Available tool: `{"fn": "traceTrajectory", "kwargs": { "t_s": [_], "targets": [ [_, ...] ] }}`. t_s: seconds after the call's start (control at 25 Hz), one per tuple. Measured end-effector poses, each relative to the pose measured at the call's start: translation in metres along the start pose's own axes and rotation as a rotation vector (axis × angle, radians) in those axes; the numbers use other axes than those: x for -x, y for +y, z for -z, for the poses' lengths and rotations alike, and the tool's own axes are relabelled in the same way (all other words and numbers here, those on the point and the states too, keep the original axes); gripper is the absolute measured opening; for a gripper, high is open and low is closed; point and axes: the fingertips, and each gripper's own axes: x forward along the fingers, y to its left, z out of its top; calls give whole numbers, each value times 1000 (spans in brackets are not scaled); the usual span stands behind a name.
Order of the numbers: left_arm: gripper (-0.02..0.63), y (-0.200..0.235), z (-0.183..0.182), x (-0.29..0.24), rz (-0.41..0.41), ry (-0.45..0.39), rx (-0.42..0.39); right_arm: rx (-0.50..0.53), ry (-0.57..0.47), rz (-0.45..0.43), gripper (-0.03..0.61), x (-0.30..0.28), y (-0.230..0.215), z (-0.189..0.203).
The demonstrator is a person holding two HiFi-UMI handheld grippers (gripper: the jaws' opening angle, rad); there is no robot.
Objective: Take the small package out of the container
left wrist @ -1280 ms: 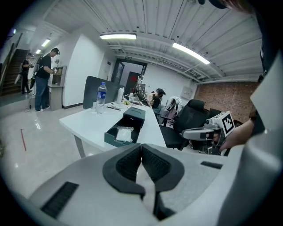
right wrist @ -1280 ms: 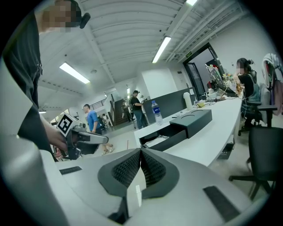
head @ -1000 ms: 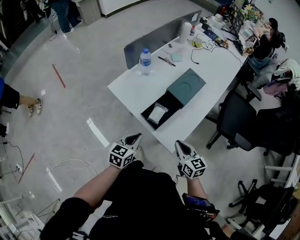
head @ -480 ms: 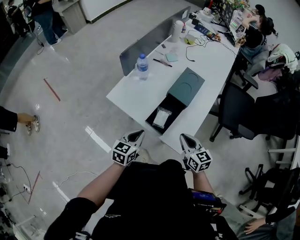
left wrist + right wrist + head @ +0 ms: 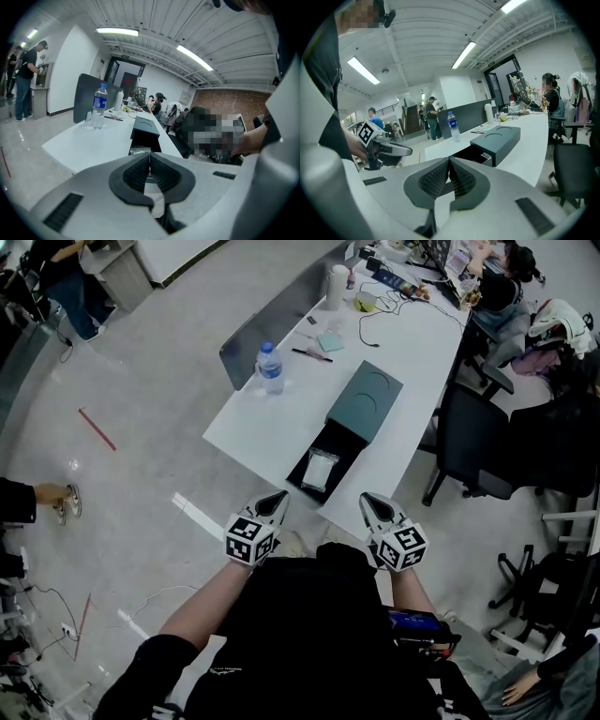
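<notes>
A dark box-shaped container (image 5: 349, 427) lies on the white table (image 5: 253, 423) with its black drawer pulled out towards me. The small clear package (image 5: 321, 468) lies flat in that drawer. My left gripper (image 5: 277, 496) and right gripper (image 5: 370, 498) hover side by side short of the table's near corner, both shut and empty. In the left gripper view the shut jaws (image 5: 150, 154) point at the container (image 5: 145, 131), with the package (image 5: 139, 151) just showing. The right gripper view has its shut jaws (image 5: 449, 161) below the container (image 5: 499, 139), and the left gripper (image 5: 405, 151) at the left.
A water bottle (image 5: 269, 367) stands on the table's left part beside a grey partition (image 5: 281, 320). A pen, a notepad, a cup and cables lie farther back. A black office chair (image 5: 478, 442) is at the table's right side. People sit at the far end.
Both grippers have drifted a little closer to the table's near corner, still side by side. The jaws stayed shut, and the package and the container have not moved.
</notes>
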Motion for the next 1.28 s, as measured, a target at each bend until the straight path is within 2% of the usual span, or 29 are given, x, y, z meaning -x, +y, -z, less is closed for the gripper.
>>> {"fn": "traceTrajectory", "kwargs": {
  "t_s": [0.36, 0.76, 1.12, 1.28],
  "targets": [
    [9, -7, -11, -26, -15, 69, -20, -11, 3, -51, 26, -14, -27, -8],
    [11, -9, 4, -63, -54, 283, -127, -47, 7, -105, 26, -26, -46, -5],
    [11, -6, 9, -98, -60, 418, -204, -66, 15, -144, 26, -30, -50, 1],
    [12, 1, 18, -112, -67, 494, -212, -76, 10, -153, 26, -32, -53, 1]
  ]
}}
